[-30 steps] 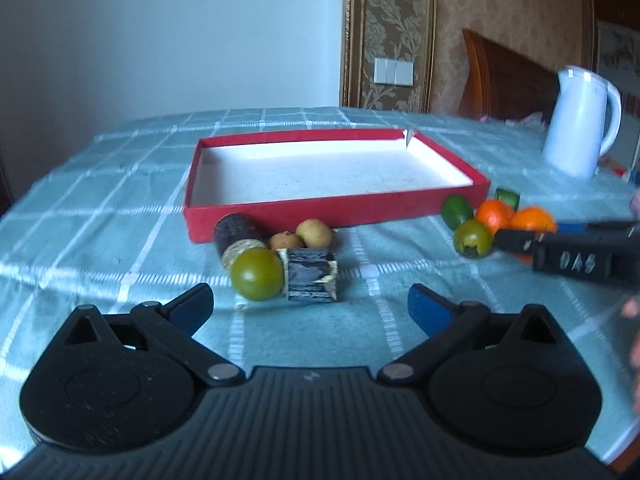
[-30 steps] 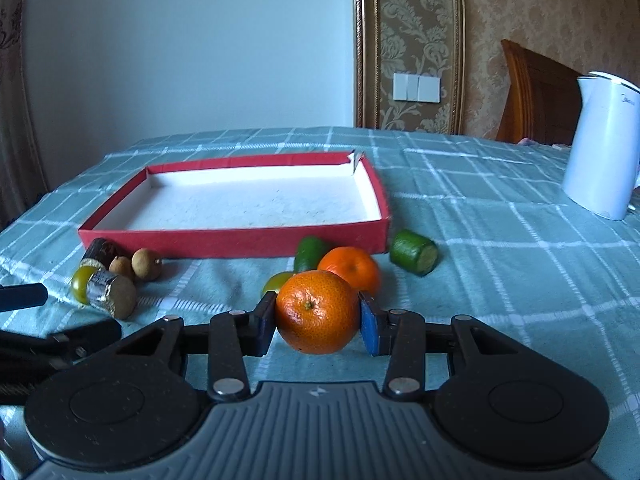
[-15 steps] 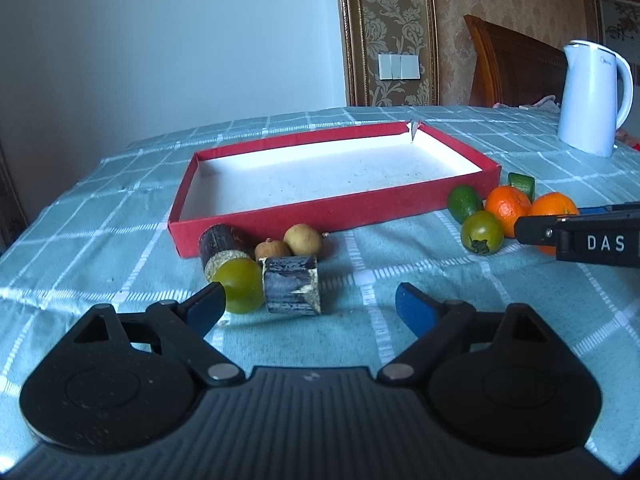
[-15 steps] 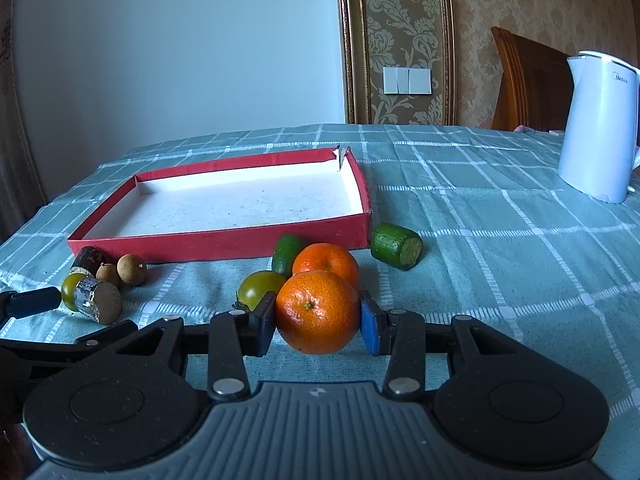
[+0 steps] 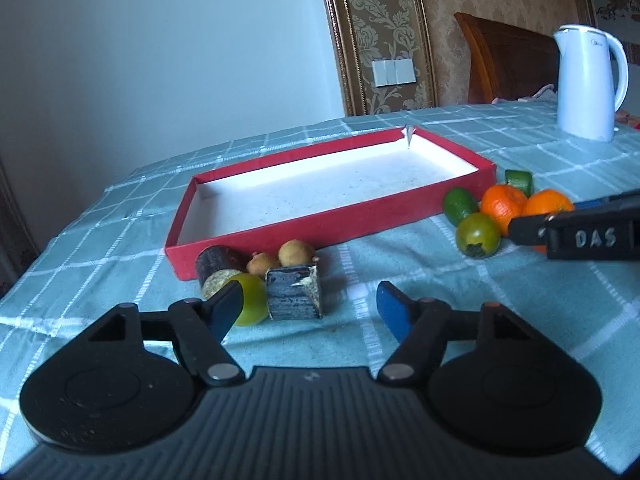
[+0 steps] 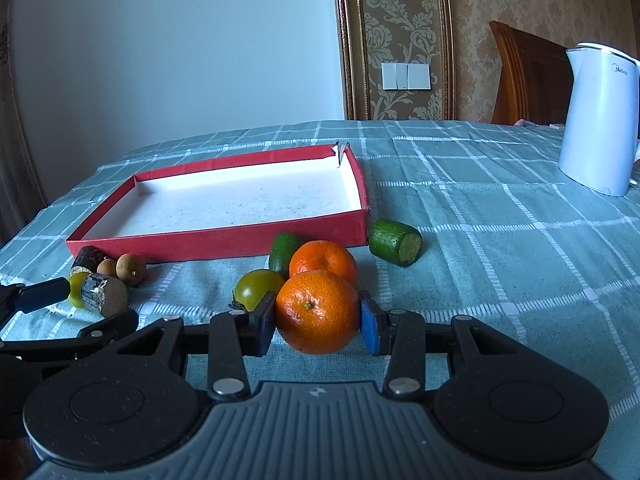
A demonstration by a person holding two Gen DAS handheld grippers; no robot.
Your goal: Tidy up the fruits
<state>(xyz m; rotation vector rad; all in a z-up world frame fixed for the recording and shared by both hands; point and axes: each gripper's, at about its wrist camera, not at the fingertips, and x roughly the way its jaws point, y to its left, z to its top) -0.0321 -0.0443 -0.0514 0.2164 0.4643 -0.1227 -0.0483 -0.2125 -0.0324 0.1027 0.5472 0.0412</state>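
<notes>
My left gripper [image 5: 310,312] hovers low over the cloth with its jaws closing. A yellow-green fruit [image 5: 252,300] and a dark cut cane piece [image 5: 294,294] sit between its fingers. The left finger [image 5: 226,312] overlaps the fruit, while the right finger [image 5: 394,314] stands apart from the cane piece. My right gripper [image 6: 318,320] is shut on an orange [image 6: 318,312] just above the cloth. The red tray [image 5: 320,224] with a white floor lies behind the fruit and holds nothing.
Two longans [image 5: 296,252] and another dark cane piece [image 5: 218,260] lie by the tray's front wall. A second orange [image 6: 322,262], a green tomato [image 6: 258,288] and green pieces [image 6: 394,242] cluster near the tray corner. A white kettle [image 6: 598,120] stands far right.
The left gripper's jaws have narrowed and it has moved in on the yellow-green fruit and cane piece. The right gripper still holds the orange in the same place.
</notes>
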